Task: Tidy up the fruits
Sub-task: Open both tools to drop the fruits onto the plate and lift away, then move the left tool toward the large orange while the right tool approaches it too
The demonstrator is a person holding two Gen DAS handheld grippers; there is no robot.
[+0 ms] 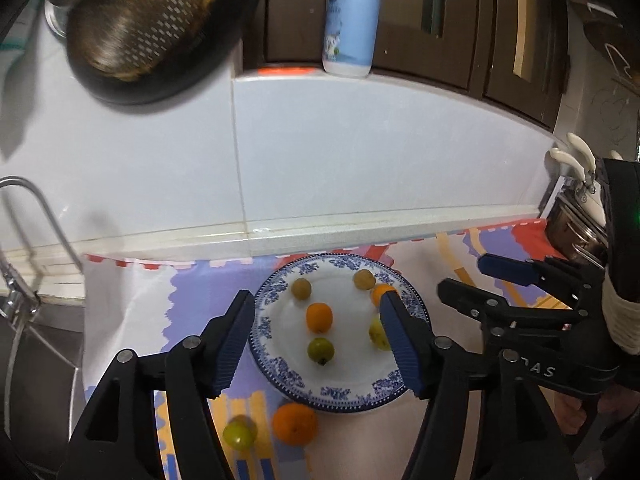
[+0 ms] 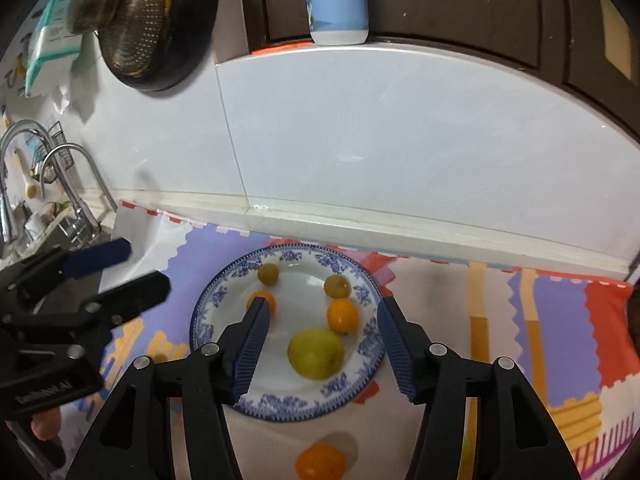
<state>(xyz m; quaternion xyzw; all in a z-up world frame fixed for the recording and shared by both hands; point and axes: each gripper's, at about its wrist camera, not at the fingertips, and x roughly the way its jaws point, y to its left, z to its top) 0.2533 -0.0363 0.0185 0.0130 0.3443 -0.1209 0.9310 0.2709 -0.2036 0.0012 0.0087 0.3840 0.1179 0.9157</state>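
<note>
A blue-and-white plate [image 1: 276, 364] lies on a colourful mat and holds several small fruits: an orange one [image 1: 319, 317], green ones [image 1: 320, 351] [image 1: 301, 288] and a yellow one [image 1: 378, 332]. An orange [image 1: 295, 423] and a green fruit [image 1: 239, 433] lie on the mat in front of the plate. My left gripper [image 1: 318, 312] is open and empty above the plate. My right gripper [image 2: 322, 322] is open and empty over the same plate [image 2: 208, 320], above a yellow-green fruit [image 2: 316, 353]. The orange on the mat also shows in the right wrist view [image 2: 320, 462].
A white tiled wall runs behind the mat. A blue bottle [image 1: 351, 20] stands on the ledge above. A pan with a strainer [image 1: 140, 28] hangs at upper left. A tap [image 1: 24, 216] and sink are at left. Metal pots [image 1: 576, 232] stand at right.
</note>
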